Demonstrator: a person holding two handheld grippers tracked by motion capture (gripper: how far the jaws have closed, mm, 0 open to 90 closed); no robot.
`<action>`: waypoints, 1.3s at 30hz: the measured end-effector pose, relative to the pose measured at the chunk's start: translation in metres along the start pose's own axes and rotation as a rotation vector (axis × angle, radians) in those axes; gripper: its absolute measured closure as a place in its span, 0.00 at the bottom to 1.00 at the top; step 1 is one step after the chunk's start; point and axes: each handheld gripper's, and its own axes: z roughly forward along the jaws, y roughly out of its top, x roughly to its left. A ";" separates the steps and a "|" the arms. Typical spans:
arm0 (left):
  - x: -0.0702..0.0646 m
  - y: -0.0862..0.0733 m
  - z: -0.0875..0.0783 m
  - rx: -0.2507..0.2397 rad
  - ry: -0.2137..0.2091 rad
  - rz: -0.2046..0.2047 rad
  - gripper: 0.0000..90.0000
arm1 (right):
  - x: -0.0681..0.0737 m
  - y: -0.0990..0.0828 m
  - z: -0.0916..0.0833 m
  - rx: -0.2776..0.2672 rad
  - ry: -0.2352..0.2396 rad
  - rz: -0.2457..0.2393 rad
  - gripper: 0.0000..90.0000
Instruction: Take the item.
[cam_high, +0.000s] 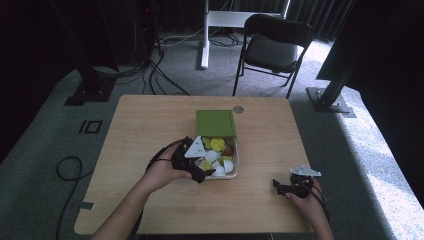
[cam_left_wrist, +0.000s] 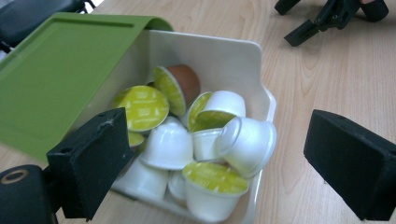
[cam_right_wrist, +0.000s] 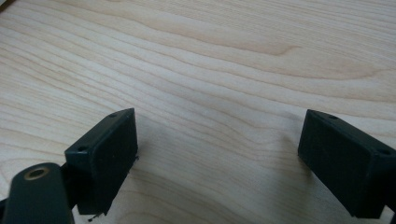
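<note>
Left tongs (cam_left_wrist: 219, 163) spread wide | capsule box (cam_left_wrist: 243, 60) just ahead

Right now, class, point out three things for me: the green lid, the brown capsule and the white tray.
green lid (cam_left_wrist: 51, 79), left gripper view, middle of its flat green face.
brown capsule (cam_left_wrist: 187, 80), left gripper view, its brown side wall.
white tray (cam_left_wrist: 219, 58), left gripper view, bare inner back wall.

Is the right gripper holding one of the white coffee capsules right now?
No, the right gripper stands open over bare light wooden table, with nothing between its black jaws.
</note>
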 end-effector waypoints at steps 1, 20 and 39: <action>-0.001 0.002 0.003 0.010 -0.005 0.012 0.09 | 0.000 0.000 0.000 0.000 0.000 0.000 0.13; -0.025 0.013 0.038 0.169 -0.031 0.151 0.09 | 0.000 0.000 0.000 0.000 0.000 -0.001 0.13; -0.036 0.016 0.066 0.301 -0.033 0.181 0.19 | 0.000 0.000 0.000 0.001 0.000 -0.001 0.13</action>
